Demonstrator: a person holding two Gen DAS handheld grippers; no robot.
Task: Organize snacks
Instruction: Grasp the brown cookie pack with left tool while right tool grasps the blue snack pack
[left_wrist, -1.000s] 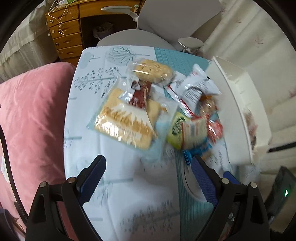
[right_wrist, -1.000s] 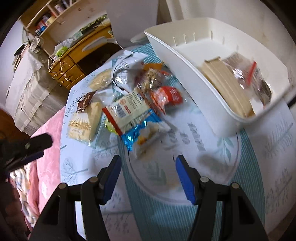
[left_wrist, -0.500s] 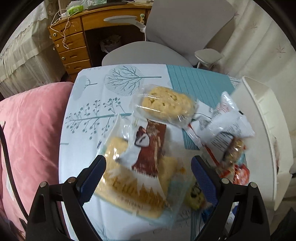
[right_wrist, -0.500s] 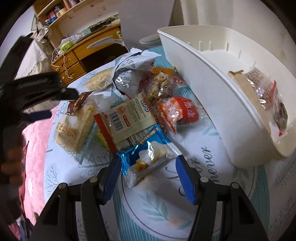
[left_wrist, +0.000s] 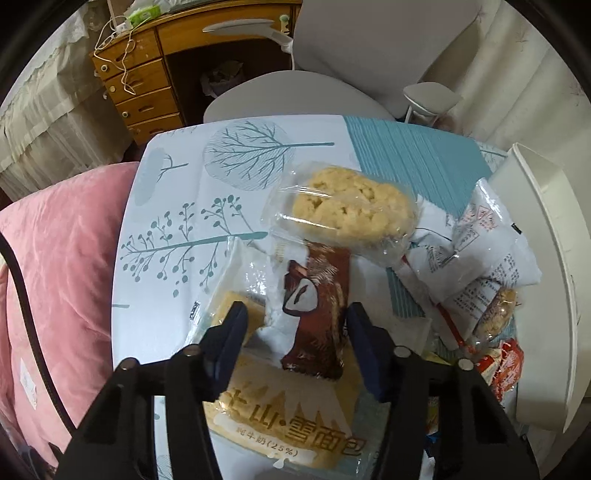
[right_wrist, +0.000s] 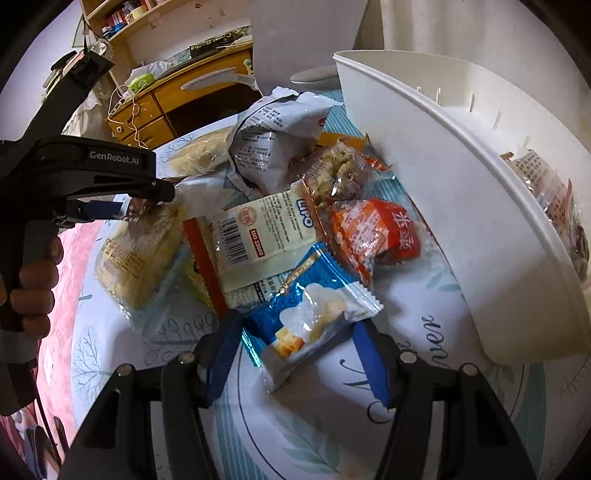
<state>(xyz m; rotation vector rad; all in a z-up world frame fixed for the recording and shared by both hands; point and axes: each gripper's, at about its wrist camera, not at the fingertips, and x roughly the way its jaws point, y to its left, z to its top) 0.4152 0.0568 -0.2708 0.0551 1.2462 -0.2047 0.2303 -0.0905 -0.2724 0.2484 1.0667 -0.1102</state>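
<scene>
1. We see the tabletop (left_wrist: 177, 206) with its tree-print cloth. It is the biggest thing here. A pink blanket (left_wrist: 62, 258) lies at its 9 o'clock side.
2. The white bin (right_wrist: 461, 206) sits at 2 o'clock in the right wrist view. Some wrapped snacks already lie inside it.
3. The big bread pack (left_wrist: 295, 413) lies flat on the tabletop at 6 o'clock in the left wrist view.
4. The white crinkly bag (right_wrist: 273, 136) sits at 12 o'clock in the right wrist view, at the far end of the snack pile.
5. The pale cake in clear wrap (left_wrist: 351, 210) lies just past the bread pack.
6. The brown snack pack (left_wrist: 317, 314) lies on top of the bread pack. Our left gripper (left_wrist: 295, 325) is around it. Its jaws are closing, with the brown pack between them. One side looks right at the wrapper, but we cannot tell if both press on it.
7. The blue snack pack (right_wrist: 314, 314) lies at the near end of the pile. Our right gripper (right_wrist: 295, 343) has its jaws partly open on both sides of it, not squeezing it.
8. A hand (right_wrist: 33, 288) holds the left gripper's handle at 9 o'clock.
</scene>
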